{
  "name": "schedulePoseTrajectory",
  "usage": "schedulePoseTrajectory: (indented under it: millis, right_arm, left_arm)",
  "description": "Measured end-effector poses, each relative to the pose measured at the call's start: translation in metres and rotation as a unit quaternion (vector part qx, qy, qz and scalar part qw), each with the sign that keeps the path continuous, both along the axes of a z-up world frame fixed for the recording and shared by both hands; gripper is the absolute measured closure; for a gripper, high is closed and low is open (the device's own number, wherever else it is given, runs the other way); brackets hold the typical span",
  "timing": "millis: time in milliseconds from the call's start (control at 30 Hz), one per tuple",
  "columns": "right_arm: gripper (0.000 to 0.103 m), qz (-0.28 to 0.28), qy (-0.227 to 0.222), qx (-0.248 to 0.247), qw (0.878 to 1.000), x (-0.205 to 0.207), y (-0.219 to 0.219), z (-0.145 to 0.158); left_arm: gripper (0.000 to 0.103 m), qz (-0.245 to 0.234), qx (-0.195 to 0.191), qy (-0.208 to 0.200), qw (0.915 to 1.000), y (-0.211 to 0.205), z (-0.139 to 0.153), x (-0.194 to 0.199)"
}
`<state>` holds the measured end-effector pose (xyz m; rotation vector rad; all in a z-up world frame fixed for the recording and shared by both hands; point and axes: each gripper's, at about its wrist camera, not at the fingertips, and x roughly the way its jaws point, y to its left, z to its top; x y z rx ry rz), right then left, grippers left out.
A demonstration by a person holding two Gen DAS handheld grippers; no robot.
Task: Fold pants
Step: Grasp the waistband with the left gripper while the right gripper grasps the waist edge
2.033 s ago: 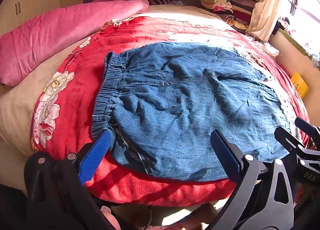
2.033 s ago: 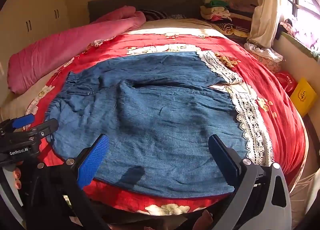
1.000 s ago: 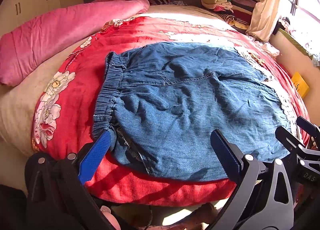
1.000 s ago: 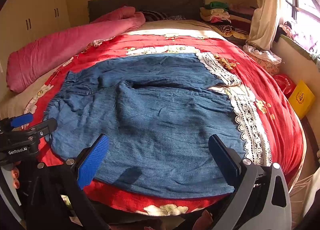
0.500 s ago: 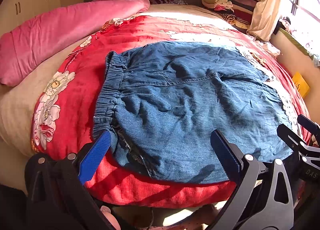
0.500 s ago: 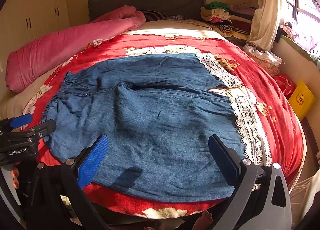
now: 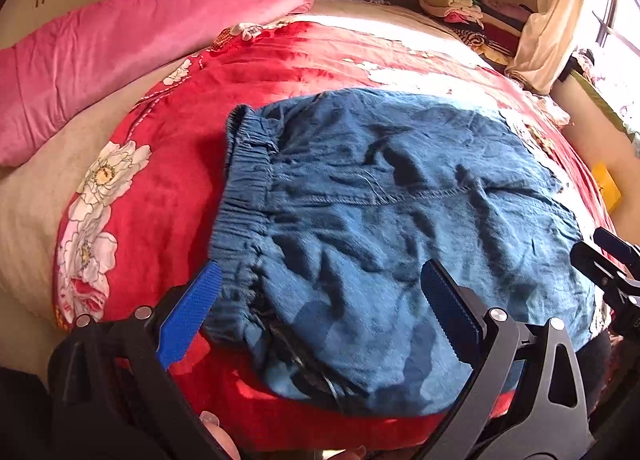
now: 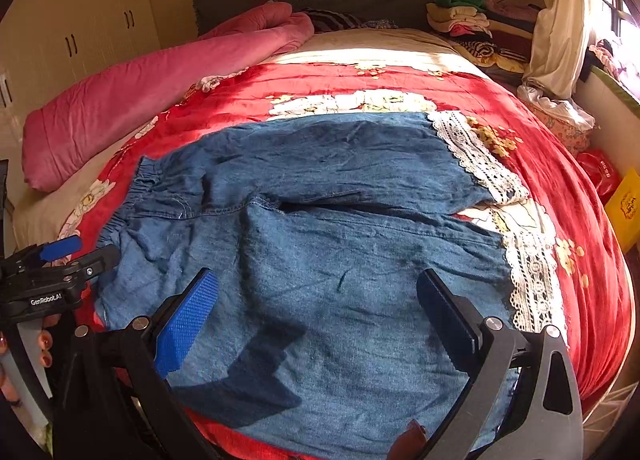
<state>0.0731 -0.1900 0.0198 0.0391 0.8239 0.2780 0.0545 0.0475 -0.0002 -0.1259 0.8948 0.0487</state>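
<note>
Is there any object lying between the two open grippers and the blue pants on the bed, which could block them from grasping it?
Nothing visible does. The blue pants lie flat on the red bedspread, directly below the open left gripper and open right gripper. No object rests on them.

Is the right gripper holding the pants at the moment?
No, the right gripper is open above the pants, its fingers clear of the denim.

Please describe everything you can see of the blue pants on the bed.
The blue pants look like thin, wrinkled denim. They lie flat and unfolded on the red floral bedspread, both legs side by side. The gathered elastic waistband points left; white lace cuffs end the legs on the right. Sun and gripper shadows fall on them. The left gripper and right gripper are both open; neither grips them.
</note>
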Motion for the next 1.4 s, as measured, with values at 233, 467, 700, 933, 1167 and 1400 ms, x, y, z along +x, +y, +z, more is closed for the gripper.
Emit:
schedulePoseTrajectory:
  millis: [233,467,700,933,1167,1400]
  right_arm:
    - [0.004,0.053,0.012,-0.004,0.999,0.064,0.022,0.010]
    - [0.004,0.097,0.018,-0.027,0.995,0.126,0.048,0.010]
    - [0.004,0.115,0.037,-0.055,0.991,0.192,0.068,-0.002]
    - [0.004,0.169,0.058,-0.096,0.979,0.239,0.100,-0.026]
    - [0.004,0.246,0.060,-0.166,0.953,0.274,0.135,-0.052]
    - [0.050,0.360,0.078,-0.180,0.912,0.273,0.164,-0.065]
  left_arm:
    - [0.009,0.035,-0.003,-0.002,0.9994,0.056,0.006,0.065]
    - [0.009,0.016,0.006,0.039,0.9991,0.081,-0.019,0.132]
    - [0.031,-0.011,0.000,0.054,0.9985,0.085,-0.044,0.167]
    - [0.085,-0.040,-0.071,0.020,0.9965,0.095,-0.045,0.178]
    - [0.088,-0.063,-0.123,-0.028,0.9901,0.104,-0.028,0.168]
    - [0.088,-0.094,-0.136,-0.072,0.9836,0.101,-0.002,0.155]
